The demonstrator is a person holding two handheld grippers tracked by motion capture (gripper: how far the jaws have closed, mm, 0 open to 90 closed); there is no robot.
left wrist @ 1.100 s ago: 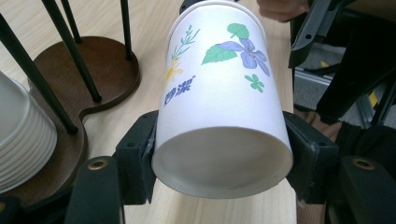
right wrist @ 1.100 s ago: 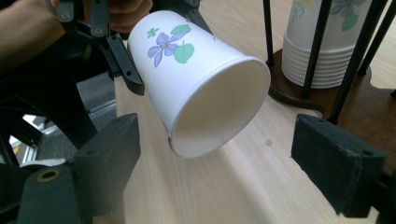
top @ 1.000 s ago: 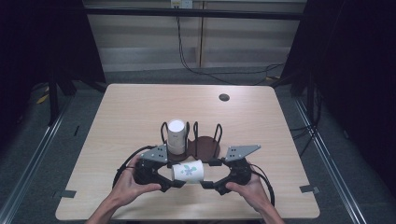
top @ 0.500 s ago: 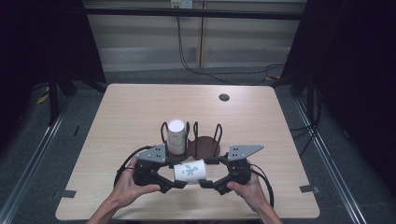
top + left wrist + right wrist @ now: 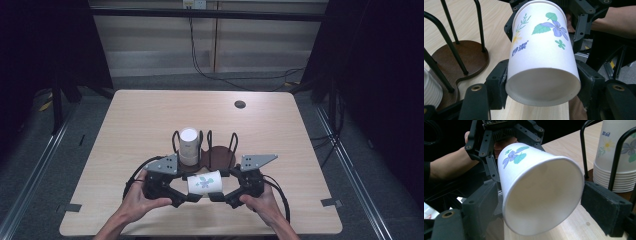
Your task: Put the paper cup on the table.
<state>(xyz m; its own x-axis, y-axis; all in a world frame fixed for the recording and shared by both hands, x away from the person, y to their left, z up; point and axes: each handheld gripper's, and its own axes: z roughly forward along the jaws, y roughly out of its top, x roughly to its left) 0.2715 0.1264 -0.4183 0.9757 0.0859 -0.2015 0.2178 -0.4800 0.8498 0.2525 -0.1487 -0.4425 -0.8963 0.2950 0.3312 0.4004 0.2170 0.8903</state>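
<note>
A white paper cup with a flower print lies on its side in the air between both grippers, just above the table's near edge. My left gripper is shut on the cup's base end, a pad pressed to each side. My right gripper reaches around the open mouth end. Its jaws have just been closing with the cup between them, and both pads now touch the rim. A hand holds each gripper.
A dark wooden holder with black wire loops stands just beyond the grippers. A stack of matching cups sits in its left bay. The light wooden table has a small dark round disc at the far right.
</note>
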